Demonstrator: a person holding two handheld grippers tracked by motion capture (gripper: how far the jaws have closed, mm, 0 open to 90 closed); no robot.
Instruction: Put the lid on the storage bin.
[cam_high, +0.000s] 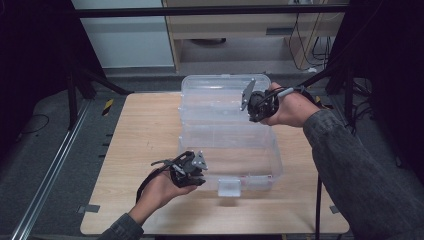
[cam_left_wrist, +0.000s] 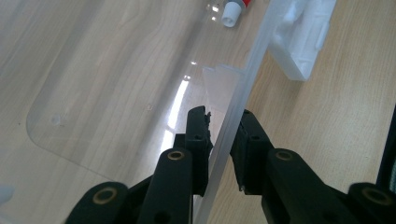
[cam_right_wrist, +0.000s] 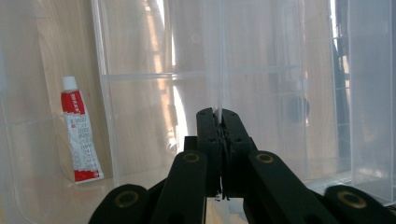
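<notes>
A clear plastic storage box sits on the wooden table, its lid raised upright at the back. At the box's front left, my left gripper straddles the front rim with both jaws closed on that thin wall. My right gripper is up at the lid's right side, shut on a thin clear edge of the lid that rises from between its jaws. Inside the box lies a small tube with a red label and white cap.
A white latch hangs on the box's front wall. The table has bare wood left of the box and along the front edge. Dark stands and cables flank the table, and a metal rail runs along the floor at left.
</notes>
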